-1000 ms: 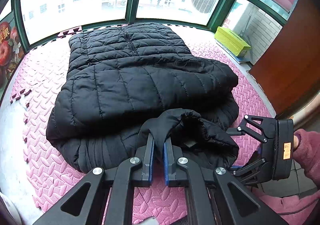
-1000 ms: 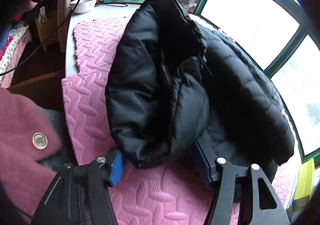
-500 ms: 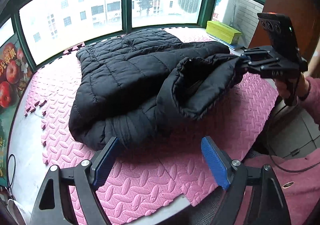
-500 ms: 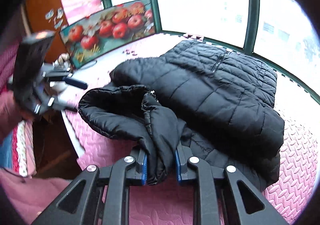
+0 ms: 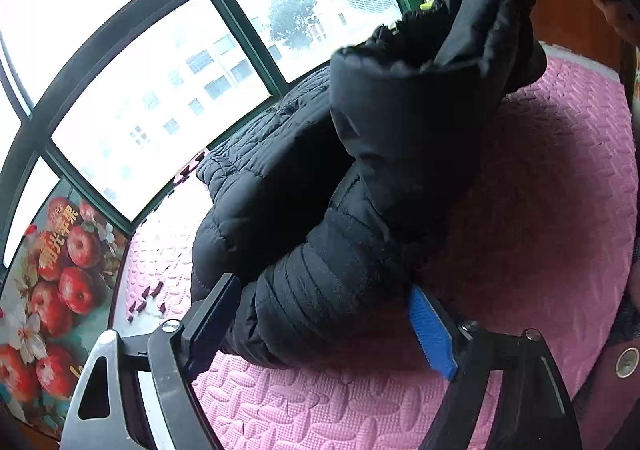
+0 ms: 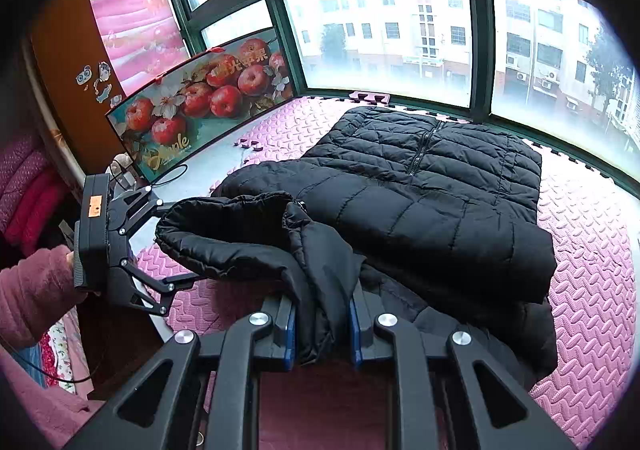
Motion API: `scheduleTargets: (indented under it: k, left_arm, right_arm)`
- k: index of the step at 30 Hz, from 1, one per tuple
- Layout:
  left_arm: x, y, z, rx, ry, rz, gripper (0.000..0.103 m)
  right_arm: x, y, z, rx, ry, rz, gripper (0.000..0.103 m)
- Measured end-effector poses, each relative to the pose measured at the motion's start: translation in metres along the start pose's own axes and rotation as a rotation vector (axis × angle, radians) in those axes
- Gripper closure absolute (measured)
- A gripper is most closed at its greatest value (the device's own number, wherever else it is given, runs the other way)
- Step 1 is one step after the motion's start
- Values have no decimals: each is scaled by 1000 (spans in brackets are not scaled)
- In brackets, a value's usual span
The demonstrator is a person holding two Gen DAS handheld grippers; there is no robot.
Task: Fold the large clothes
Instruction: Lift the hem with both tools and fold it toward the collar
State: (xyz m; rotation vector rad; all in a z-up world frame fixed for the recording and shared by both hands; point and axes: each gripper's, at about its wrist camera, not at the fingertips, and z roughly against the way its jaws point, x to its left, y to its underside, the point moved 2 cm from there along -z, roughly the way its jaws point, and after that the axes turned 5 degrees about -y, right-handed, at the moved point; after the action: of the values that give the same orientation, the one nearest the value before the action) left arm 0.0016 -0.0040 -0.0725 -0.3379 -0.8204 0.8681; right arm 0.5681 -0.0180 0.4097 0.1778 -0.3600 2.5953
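My right gripper [image 6: 322, 324] pinches the jacket [image 6: 432, 190] hood at twelve o'clock, while my left gripper [image 5: 324, 324] gapes wide, seemingly straddling a sleeve.

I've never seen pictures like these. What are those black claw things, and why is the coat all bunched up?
The claws are grippers, tongs a person holds, one in each hand, each with a small camera looking along its fingers. One picture comes from the left gripper, which is open with the black puffy jacket bulging between its fingers. The other comes from the right gripper, which is pinching the jacket's edge. There you also see the left one from outside. The jacket lies on a pink foam mat by big windows. An apple picture leans nearby. The person is folding the jacket.
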Motion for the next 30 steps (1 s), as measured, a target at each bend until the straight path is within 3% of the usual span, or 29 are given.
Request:
scheduleTargets:
  k: [1, 2, 4, 7, 12, 22, 26, 30]
  left_arm:
    - [-3, 1, -4, 9, 18, -16, 48]
    - [-7, 1, -6, 15, 24, -27, 49]
    - [-13, 1, -1, 2, 11, -39, 62]
    - [-14, 5, 14, -14, 1, -3, 68]
    - [-26, 10, 45, -28, 6, 51, 68]
    - [-47, 42, 151, -28, 22, 205, 68]
    - [-33, 34, 166, -47, 7, 258, 68]
    - [4, 9, 155, -80, 4, 307, 68]
  right_arm:
    - [0, 1, 0, -1, 0, -1, 81]
    - [1, 1, 1, -5, 3, 0, 81]
    - [1, 4, 1, -3, 1, 2, 81]
    - [6, 11, 5, -6, 10, 24, 82]
    - [19, 29, 23, -15, -4, 50, 83]
    - [64, 68, 71, 23, -59, 103, 83]
    - [69, 59, 78, -2, -62, 107, 83]
    - [56, 31, 79, -55, -68, 90, 83]
